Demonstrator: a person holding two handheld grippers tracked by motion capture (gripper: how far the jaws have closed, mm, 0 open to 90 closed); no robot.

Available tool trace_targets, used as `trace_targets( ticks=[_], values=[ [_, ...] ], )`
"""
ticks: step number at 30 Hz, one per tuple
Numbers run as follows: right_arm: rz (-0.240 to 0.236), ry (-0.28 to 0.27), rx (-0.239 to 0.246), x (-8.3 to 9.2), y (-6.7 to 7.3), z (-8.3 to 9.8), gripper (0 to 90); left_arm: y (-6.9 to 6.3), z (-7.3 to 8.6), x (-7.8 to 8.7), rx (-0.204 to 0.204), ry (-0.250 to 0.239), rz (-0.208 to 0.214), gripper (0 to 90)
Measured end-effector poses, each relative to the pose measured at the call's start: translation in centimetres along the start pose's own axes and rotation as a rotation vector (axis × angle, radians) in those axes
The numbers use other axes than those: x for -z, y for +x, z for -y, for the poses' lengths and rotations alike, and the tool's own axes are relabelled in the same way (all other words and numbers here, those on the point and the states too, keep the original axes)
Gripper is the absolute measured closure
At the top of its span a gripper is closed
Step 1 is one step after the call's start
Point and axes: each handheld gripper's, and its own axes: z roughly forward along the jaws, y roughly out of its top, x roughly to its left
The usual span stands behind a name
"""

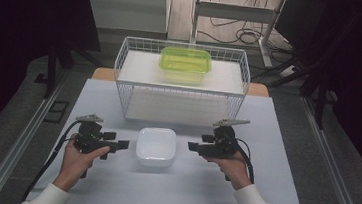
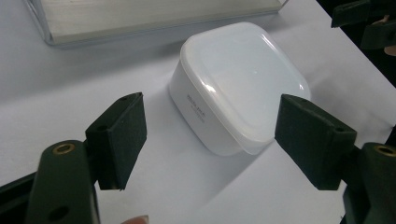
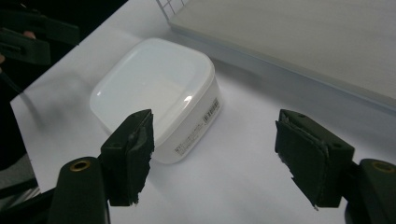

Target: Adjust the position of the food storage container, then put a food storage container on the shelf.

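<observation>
A white lidded box (image 1: 155, 146) sits on the pale table (image 1: 275, 141), in the middle near the person's edge, between the two grippers and just in front of a white wire basket (image 1: 181, 82). From above it reads as a plain rounded square. The left gripper view (image 2: 238, 86) adds a clear, slightly domed lid overhanging the body and a small line of print on one side wall. The right gripper view (image 3: 156, 95) shows a different wall, carrying a printed label with a barcode.

The left gripper (image 1: 120, 145) is held in the left hand (image 1: 79, 160) just left of the box, pointing toward it. Its jaws stand wide apart with nothing between them; its own view (image 2: 210, 140) shows the box lying ahead in the gap, apart from both pads. The right gripper (image 1: 194, 146) is held in the right hand (image 1: 235, 166) just right of the box, also aimed at it. Its jaws are likewise spread and empty (image 3: 215, 156), with the box ahead and toward the left jaw. That pad looks worn and ragged at the edge.

Only the high view takes in the whole basket: a white shelf inside it holds a yellow-green container (image 1: 185, 62) with a lid. The gripper views catch just the basket's pale lower board (image 3: 299, 42) and a corner of wire.
</observation>
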Motion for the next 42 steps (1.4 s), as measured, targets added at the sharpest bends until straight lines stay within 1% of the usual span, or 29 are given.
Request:
trace_targets(
  ticks=[1, 5, 9, 11, 12, 14, 16, 17, 18, 19, 20, 21, 22, 25, 28, 30, 31, 32, 34, 37, 38, 42],
  values=[
    [-0.014, -0.003, -0.010, 0.0, -0.1, 0.0, 27.6, 0.0, 0.0, 0.0, 0.000, -0.001, 0.001, 24.5],
    [-0.023, 0.002, -0.014, -0.2, 0.0, 0.0, 28.1, 0.0, 0.0, -0.1, 0.003, -0.002, 0.011, 24.7],
    [-0.023, 0.007, -0.020, -0.4, 0.0, 0.1, 28.2, 0.0, 0.0, 0.0, 0.006, -0.002, 0.004, 24.2],
    [-0.012, -0.001, -0.026, -0.6, 0.2, 0.1, 27.3, 0.0, -0.1, 0.0, 0.018, -0.006, 0.010, 24.1],
    [-0.012, -0.001, -0.026, -0.6, 0.2, 0.1, 27.3, 0.0, -0.1, 0.0, 0.018, -0.006, 0.010, 24.1],
    [-0.006, -0.005, -0.035, -0.6, 0.3, 0.0, 26.6, 0.1, -0.2, 0.0, 0.026, -0.003, 0.010, 24.1],
    [-0.003, -0.008, -0.057, -0.7, 0.2, -0.1, 25.7, 0.2, -0.2, -0.2, 0.043, 0.005, 0.011, 24.5],
    [-0.004, -0.010, -0.065, -0.8, 0.2, -0.2, 25.6, 0.2, -0.3, -0.3, 0.057, 0.008, 0.019, 24.9],
    [-0.006, -0.006, -0.073, -0.8, 0.1, -0.2, 25.8, 0.2, -0.3, -0.4, 0.074, 0.010, 0.037, 25.3],
    [-0.006, -0.006, -0.073, -0.8, 0.1, -0.2, 25.8, 0.2, -0.3, -0.4, 0.074, 0.010, 0.037, 25.5],
    [-0.012, -0.005, -0.081, -1.0, 0.1, -0.2, 26.5, 0.2, -0.4, -0.7, 0.092, 0.015, 0.064, 26.0],
    [-0.020, -0.003, -0.087, -1.1, 0.1, -0.2, 27.0, 0.3, -0.5, -0.8, 0.102, 0.018, 0.071, 26.2],
    [-0.028, -0.005, -0.094, -1.2, 0.1, -0.2, 27.7, 0.3, -0.5, -0.8, 0.102, 0.018, 0.071, 26.6],
    [-0.053, -0.003, -0.110, -1.5, 0.1, -0.3, 30.0, 0.7, -0.7, -1.3, 0.120, 0.026, 0.069, 28.4],
    [-0.070, 0.005, -0.119, -2.1, 0.2, -0.3, 32.2, 1.1, -0.9, -1.7, 0.142, 0.028, 0.092, 30.5],
    [-0.074, 0.010, -0.130, -2.5, 0.1, -0.4, 33.8, 1.3, -1.0, -2.0, 0.162, 0.029, 0.112, 31.9],
    [-0.074, 0.010, -0.130, -2.5, 0.1, -0.4, 33.8, 1.3, -1.0, -2.0, 0.162, 0.029, 0.112, 32.7],
    [-0.086, 0.014, -0.152, -3.0, -0.1, -0.4, 34.8, 1.4, -1.0, -2.2, 0.173, 0.030, 0.120, 33.5],
    [-0.090, 0.014, -0.158, -3.2, -0.2, -0.5, 35.2, 1.5, -1.1, -2.4, 0.185, 0.031, 0.130, 34.1],
    [-0.106, 0.023, -0.167, -3.7, -0.2, -0.5, 36.5, 1.9, -1.3, -2.9, 0.215, 0.028, 0.160, 35.8],
    [-0.115, 0.026, -0.170, -4.0, -0.2, -0.6, 37.1, 2.1, -1.3, -3.3, 0.228, 0.031, 0.178, 36.9],
    [-0.125, 0.033, -0.181, -4.5, -0.2, -0.5, 38.0, 2.2, -1.2, -3.8, 0.240, 0.045, 0.189, 38.1]
  ],
)
